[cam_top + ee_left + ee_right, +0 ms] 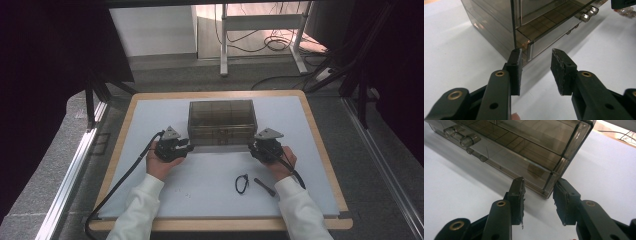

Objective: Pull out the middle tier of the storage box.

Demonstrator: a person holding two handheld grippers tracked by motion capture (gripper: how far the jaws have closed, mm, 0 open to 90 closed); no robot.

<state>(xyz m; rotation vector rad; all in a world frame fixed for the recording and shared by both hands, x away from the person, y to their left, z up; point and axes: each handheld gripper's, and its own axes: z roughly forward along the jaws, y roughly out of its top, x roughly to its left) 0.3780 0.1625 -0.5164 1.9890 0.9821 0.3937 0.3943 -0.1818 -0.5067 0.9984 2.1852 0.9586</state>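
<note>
A smoky see-through plastic drawer box (222,120) stands at the middle of the white mat (200,185). My left gripper (187,146) is at the box's front left corner, my right gripper (252,146) at its front right corner. In the left gripper view the box (499,20) has a drawer with round knobs (586,16); the left gripper (536,53) is open, its jaws apart just short of the corner edge. In the right gripper view the right gripper (540,182) is open around the corner of the box (524,145), with nothing pressed between the pads.
A small black loop (242,183) and a short dark stick (264,186) lie on the mat near the right forearm. The mat sits on a wooden-edged board (120,150). A table frame and cables (270,42) stand on the floor beyond.
</note>
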